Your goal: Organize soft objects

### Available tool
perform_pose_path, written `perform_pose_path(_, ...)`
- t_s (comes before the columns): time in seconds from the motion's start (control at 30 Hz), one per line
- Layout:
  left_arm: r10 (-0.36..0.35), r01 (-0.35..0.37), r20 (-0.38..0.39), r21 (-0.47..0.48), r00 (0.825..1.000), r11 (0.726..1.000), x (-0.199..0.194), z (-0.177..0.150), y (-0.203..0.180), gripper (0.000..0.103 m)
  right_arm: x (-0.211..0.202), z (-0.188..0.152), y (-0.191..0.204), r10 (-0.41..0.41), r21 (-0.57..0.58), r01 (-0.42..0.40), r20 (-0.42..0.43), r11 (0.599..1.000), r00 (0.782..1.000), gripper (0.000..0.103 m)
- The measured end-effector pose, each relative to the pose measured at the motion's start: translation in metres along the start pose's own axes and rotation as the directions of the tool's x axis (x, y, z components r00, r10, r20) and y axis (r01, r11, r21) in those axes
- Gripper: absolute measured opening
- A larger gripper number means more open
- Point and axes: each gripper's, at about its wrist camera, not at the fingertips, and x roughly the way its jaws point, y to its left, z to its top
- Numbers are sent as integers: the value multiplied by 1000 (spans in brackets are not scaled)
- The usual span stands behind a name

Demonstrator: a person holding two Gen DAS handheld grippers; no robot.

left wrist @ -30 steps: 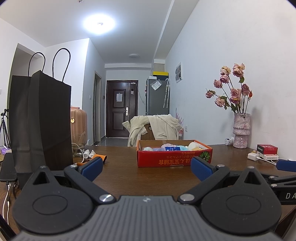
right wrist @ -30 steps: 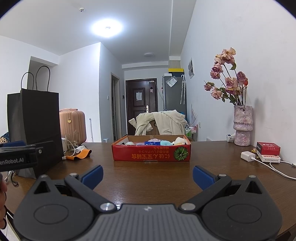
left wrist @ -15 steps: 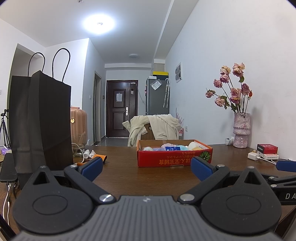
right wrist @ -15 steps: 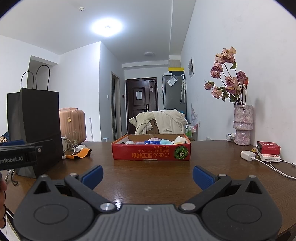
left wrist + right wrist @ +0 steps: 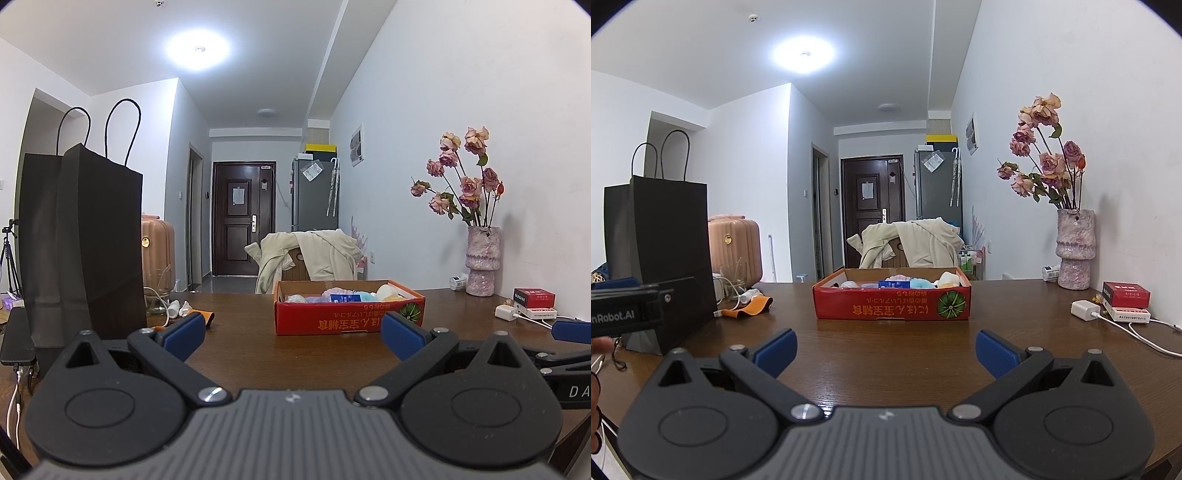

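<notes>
Hovering low over the brown tabletop (image 5: pixel 258 354), the left hand-held gripper (image 5: pixel 291 334) has its blue-padded fingers spread wide with nothing between them. The right hand-held gripper (image 5: pixel 884 349) sits beside it in the same way, fingers wide apart and empty, over the tabletop (image 5: pixel 894 354). Part of the left one shows at the left edge of the right wrist view, and a blue fingertip of the right one shows at the right edge of the left wrist view.

Ahead of both, well apart from the fingers, stands a shallow red cardboard box (image 5: pixel 347 319) (image 5: pixel 892 304) near the middle of the tabletop. The soft objects (image 5: pixel 343 295) (image 5: pixel 901 282) lie inside it, pale, pink and light blue pieces with a blue packet among them; their exact kinds are too small to tell.

To the left stands a tall black paper bag (image 5: pixel 81 240) (image 5: pixel 661 240), upright, with an orange strap (image 5: pixel 748 308) and white cables near its base. At the far right, against the wall, a pink vase of dried roses (image 5: pixel 480 260) (image 5: pixel 1075 251) stands, and nearer are a small red box (image 5: pixel 1124 293) and a white charger (image 5: pixel 1084 308).
</notes>
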Motion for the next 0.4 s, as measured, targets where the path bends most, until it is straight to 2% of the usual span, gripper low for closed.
perform_pose_path(0.4, 2, -2, 5, 0, 1000, 1000, -1, 0, 0, 103, 0, -1, 1, 1, 1, -1, 0, 1000, 1000, 103)
